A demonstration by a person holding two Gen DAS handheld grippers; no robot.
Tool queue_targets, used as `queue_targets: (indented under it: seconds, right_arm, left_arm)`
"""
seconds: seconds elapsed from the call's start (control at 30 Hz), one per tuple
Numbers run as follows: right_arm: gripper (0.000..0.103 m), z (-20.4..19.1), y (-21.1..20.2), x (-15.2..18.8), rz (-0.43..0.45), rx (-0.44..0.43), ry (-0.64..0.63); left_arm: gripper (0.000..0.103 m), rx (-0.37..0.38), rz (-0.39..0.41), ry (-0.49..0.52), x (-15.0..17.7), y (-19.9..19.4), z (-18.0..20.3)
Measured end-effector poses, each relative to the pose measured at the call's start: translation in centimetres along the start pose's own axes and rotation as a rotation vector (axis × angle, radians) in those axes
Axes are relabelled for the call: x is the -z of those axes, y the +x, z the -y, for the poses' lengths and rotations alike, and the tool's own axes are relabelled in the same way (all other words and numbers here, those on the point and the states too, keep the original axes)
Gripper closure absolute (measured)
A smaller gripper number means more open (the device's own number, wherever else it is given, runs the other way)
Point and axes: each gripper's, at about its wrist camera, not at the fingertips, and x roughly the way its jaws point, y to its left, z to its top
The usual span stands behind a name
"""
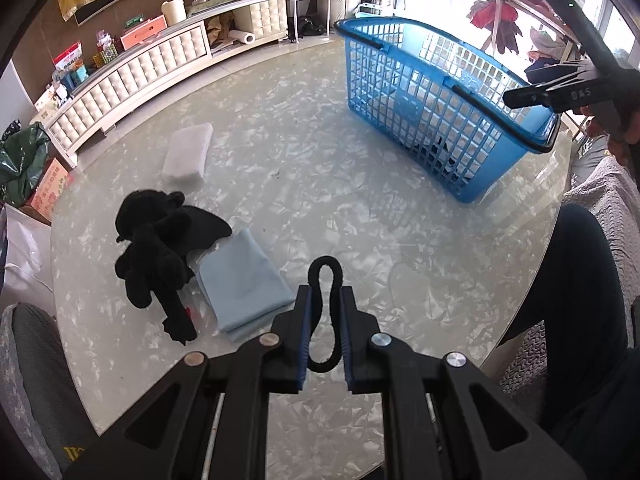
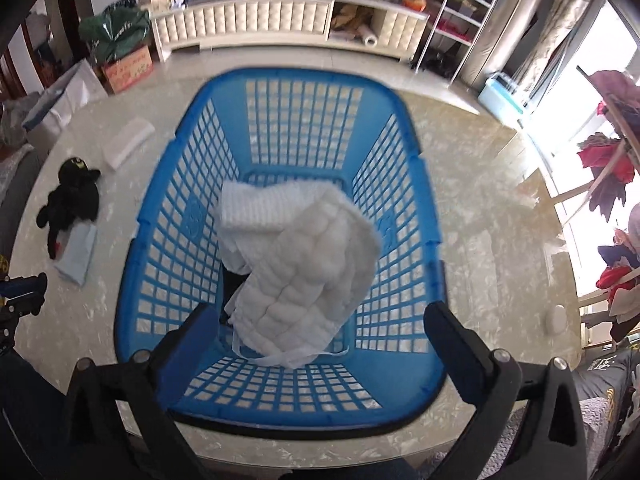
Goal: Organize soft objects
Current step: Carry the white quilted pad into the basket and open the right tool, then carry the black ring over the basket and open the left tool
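Note:
My left gripper [image 1: 325, 300] is shut on a black hair tie [image 1: 325, 270], held above the marble table. A black plush toy [image 1: 154, 246] lies partly on a folded light blue cloth [image 1: 244, 280] to its left, with a white folded pad [image 1: 188, 154] beyond. The blue basket [image 1: 416, 92] stands at the far right. My right gripper [image 2: 316, 320] is open above the basket [image 2: 160, 216]. A white quilted cloth [image 2: 308, 256] is in mid-air between its jaws, over the basket's inside, touching neither pad. The plush [image 2: 70, 200], blue cloth [image 2: 78, 254] and pad [image 2: 128, 142] show at left.
The round marble table [image 1: 304, 184] ends at a curved edge close to me. Padded chairs [image 1: 600, 200] stand around it. A white tufted cabinet [image 1: 132, 84] with clutter runs along the far wall. A clothes rack [image 2: 612, 168] stands right by the window.

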Motion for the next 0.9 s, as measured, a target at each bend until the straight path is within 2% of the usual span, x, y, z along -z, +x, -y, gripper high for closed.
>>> queue_targets:
  seconds: [0.17, 0.47, 0.7, 0.9]
  right_arm:
    - [0.0, 1.2, -1.8, 1.5, 0.068, 0.016, -0.002]
    - [0.0, 3.2, -2.7, 2.2, 0.181, -0.014, 0.035]
    - [0.0, 4.5, -2.4, 2.9, 0.208, -0.024, 0.054]
    - [0.0, 6.4, -1.5, 3.5, 0.202, -0.062, 0.085]
  left_arm:
    - [0.091, -0.009, 0.021, 0.009, -1.6, -1.3, 0.9]
    - [0.091, 0.016, 0.077, 0.037, -7.1, -3.6, 4.1]
    - [0.091, 0.038, 0.113, 0.103, -12.2, -4.6, 7.8]
    - [0.091, 0.053, 0.096, 0.14, -15.6, -3.3, 11.1]
